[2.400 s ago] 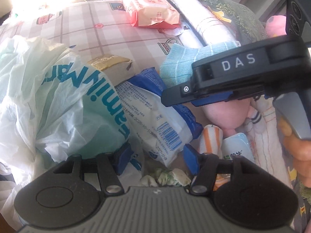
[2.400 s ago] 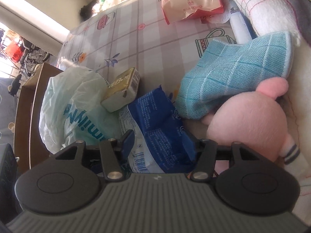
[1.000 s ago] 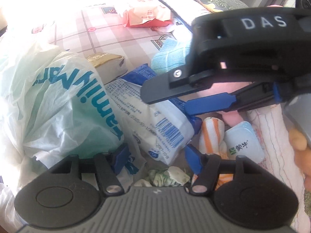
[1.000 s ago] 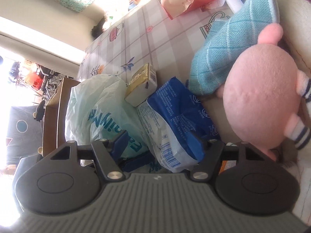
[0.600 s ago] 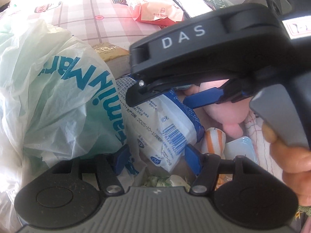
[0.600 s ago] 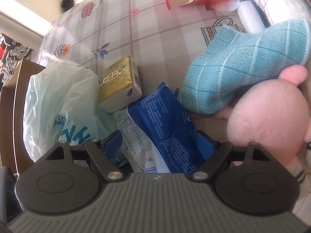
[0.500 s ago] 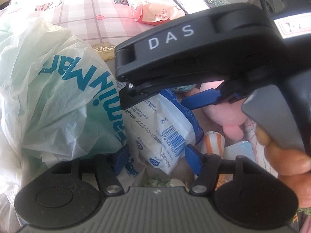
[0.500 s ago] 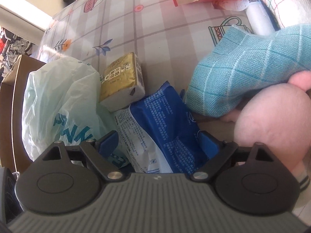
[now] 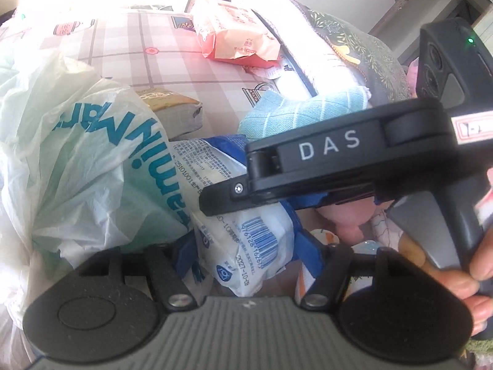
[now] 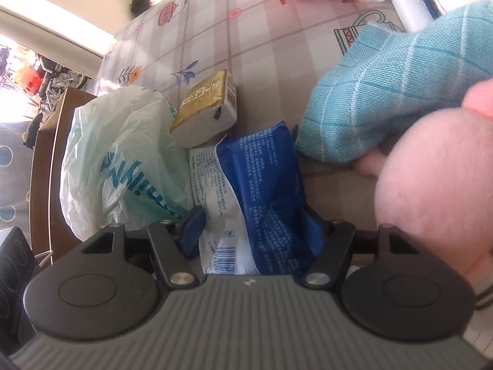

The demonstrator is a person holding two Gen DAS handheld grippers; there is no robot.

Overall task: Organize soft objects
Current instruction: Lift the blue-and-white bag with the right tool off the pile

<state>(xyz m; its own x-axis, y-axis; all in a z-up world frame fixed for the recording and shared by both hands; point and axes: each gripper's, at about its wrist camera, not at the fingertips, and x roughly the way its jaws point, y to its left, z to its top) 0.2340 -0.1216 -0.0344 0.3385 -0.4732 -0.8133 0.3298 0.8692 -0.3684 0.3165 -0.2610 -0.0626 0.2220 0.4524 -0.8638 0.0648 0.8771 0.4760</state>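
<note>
Sorting looks barely started: everything lies in one loose heap on the checked tabletop point(image 10: 277, 46). Largest, the white-green plastic bag point(image 9: 86, 166) slumps at the left, nothing visibly put in it. The pink plush toy point(image 10: 431, 185) lies at the right, touching the teal cloth point(image 10: 385, 98), both unsorted. The blue-white tissue pack point(image 10: 255, 191) sits in the middle between both tools. Right hand-held gripper point(image 10: 252, 231) is closing, pack between its jaws, pads at its sides; firm grip not certain. Left hand-held gripper point(image 9: 246, 249) is opening, straddling the pack's barcode end, apparently loose. The small yellow pack point(image 10: 206, 104) and red-orange packet point(image 9: 237, 40) lie apart, untouched.
</note>
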